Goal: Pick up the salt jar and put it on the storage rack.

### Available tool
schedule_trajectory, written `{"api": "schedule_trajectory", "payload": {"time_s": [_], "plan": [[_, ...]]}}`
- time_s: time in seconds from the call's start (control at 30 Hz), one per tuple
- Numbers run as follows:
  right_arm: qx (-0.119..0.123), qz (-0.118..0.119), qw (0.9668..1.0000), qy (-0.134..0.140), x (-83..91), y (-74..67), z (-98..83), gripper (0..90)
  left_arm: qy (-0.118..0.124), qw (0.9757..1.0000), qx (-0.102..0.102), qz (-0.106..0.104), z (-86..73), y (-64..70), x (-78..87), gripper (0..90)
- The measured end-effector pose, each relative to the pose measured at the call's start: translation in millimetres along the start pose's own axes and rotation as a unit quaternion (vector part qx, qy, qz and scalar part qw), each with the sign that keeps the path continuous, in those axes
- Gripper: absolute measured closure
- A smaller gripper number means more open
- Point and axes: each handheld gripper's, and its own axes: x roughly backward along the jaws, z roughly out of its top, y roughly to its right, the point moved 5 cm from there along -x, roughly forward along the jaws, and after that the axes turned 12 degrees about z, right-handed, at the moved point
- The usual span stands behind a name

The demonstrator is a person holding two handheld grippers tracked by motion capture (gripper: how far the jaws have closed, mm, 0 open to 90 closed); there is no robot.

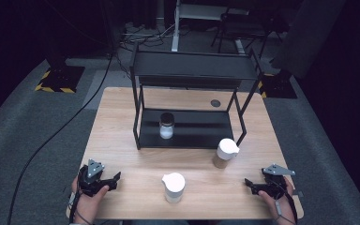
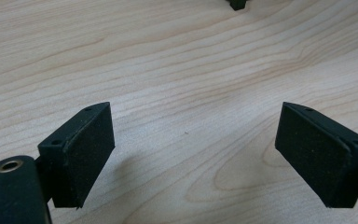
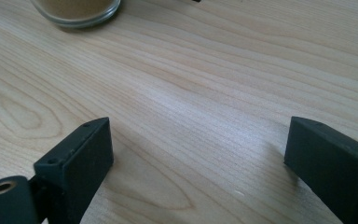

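Both grippers are resting low at the near edge of the table (image 1: pixel 122 136), jaws spread and gripping nothing: the left gripper (image 1: pixel 114 180) and the right gripper (image 1: pixel 249 184). Between them a white-lidded jar (image 1: pixel 174 187) is standing untouched; a second, brown-filled jar (image 1: pixel 225 153) is waiting just by the rack (image 1: pixel 187 129), whose lower shelf is already holding a dark-lidded jar (image 1: pixel 167 125). Judging by this, two jars are left to shelve.

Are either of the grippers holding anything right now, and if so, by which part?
Nothing is held. The left gripper and right gripper both have open jaws over bare table.
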Motion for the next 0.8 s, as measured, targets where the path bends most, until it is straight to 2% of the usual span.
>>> {"api": "schedule_trajectory", "payload": {"time_s": [0.13, 0.2, 0.5, 0.8], "plan": [[0.0, 0.0, 1.0, 0.0, 0.0, 0.0, 0.0, 7.7, -0.037, 0.9992, -0.013, 0.001, -3.8, 1.9, -3.5, 10.9], [0.0, 0.0, 1.0, 0.0, -0.1, 0.0, 0.1, 7.7, -0.041, 0.9991, -0.005, -0.002, -4.0, 1.5, -4.0, 10.4], [0.0, 0.0, 1.0, 0.0, -0.2, 0.1, 0.2, 7.7, -0.048, 0.9988, -0.012, -0.006, -3.4, 3.8, -6.2, 3.8], [0.0, 0.0, 1.0, -0.001, -0.5, 0.4, 0.6, 7.7, -0.048, 0.9988, -0.012, -0.007, -3.3, 4.0, -6.3, 3.4]]}}
